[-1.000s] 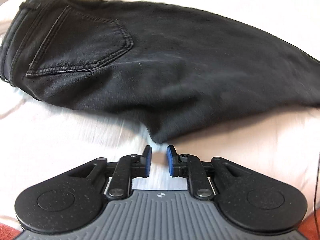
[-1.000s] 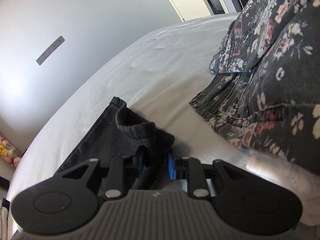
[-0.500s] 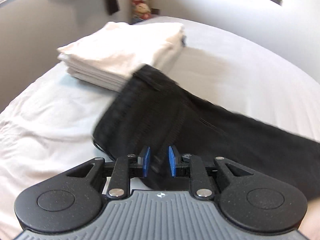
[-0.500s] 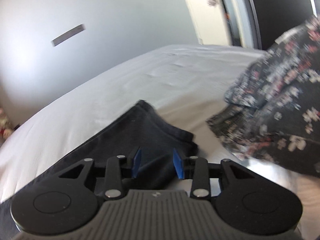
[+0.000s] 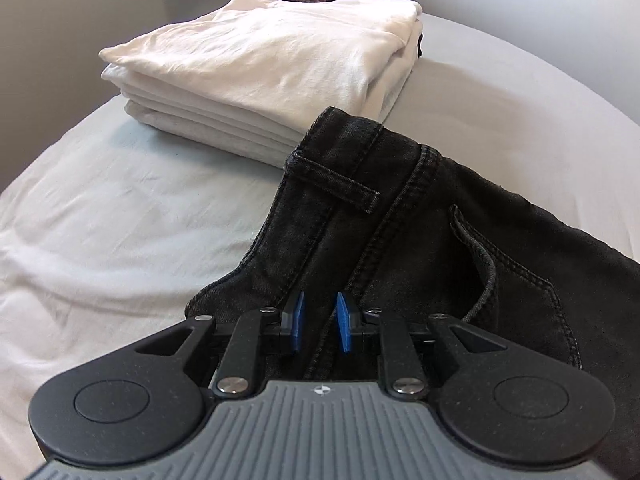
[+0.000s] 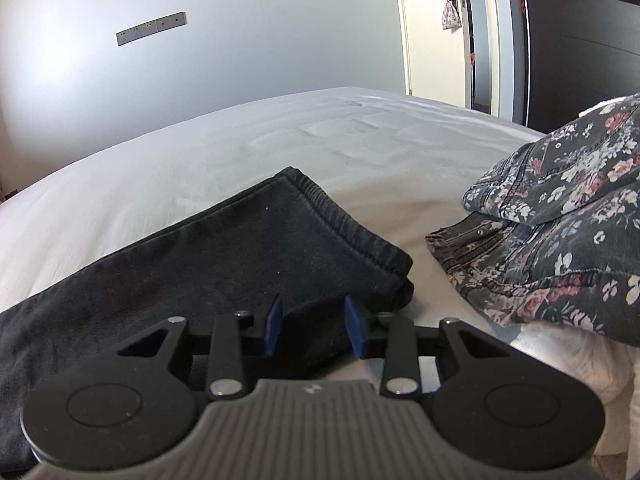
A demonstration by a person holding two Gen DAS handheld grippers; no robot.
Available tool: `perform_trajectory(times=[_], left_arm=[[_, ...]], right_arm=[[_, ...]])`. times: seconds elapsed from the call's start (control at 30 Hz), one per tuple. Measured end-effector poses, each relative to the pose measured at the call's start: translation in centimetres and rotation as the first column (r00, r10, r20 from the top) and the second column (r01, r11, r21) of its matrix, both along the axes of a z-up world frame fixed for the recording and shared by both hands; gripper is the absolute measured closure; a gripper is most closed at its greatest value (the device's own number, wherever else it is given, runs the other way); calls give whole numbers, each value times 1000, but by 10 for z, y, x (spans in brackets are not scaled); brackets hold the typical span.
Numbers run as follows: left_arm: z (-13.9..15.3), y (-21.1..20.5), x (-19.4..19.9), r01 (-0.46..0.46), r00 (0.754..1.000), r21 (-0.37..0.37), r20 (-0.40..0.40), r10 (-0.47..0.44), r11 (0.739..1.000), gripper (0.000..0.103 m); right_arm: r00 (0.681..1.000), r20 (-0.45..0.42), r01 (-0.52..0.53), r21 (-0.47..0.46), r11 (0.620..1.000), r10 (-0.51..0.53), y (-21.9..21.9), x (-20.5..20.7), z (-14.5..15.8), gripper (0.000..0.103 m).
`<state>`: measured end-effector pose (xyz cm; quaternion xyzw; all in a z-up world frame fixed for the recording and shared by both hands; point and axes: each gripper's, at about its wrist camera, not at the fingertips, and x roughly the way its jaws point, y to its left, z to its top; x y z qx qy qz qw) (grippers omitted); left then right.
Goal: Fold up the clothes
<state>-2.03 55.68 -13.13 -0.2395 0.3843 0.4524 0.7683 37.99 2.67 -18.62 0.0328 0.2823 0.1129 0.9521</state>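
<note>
My right claw (image 6: 313,325) has let go of the hem it pinched a second ago and now stands wide open, while my left claw (image 5: 319,322) has swung from the crotch to the waist end, its pads parted with denim between them but not pinched. The black jeans (image 5: 432,240) lie halved lengthwise across the bed (image 5: 100,216), waistband touching the white stack (image 5: 272,64) at far left. I judge the next fold can begin.
</note>
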Motion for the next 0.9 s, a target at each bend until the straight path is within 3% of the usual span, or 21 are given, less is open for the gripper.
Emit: perform_trajectory(times=[0.07,0.2,0.3,0.4,0.57,0.77,0.9], left_arm=[[13,-10,3,26,999,28,-21,-25,999,81],[51,-18,6,90,995,120,28,-94,989,81],[63,-9,22,107,993,154,25,-112,982,81],[53,10,41,104,994,120,7,-105,987,82],[9,40,66,68,994,43,-84,-64,997,84],[1,38,76,49,991,37,-124,-44,998,84],[24,10,70,50,991,139,-130,-32,989,84]], right_arm=[[1000,6,10,5,1000,-10,-2,-1,1,66],[998,30,48,13,999,-48,-9,-3,6,66],[997,58,48,-38,998,-46,-6,-3,6,67],[998,64,34,-51,998,-31,-4,0,4,68],[998,52,27,-12,1000,-26,-10,4,2,68],[998,10,60,133,989,-62,-28,5,7,69],[993,-47,121,283,951,-112,-52,5,13,60]])
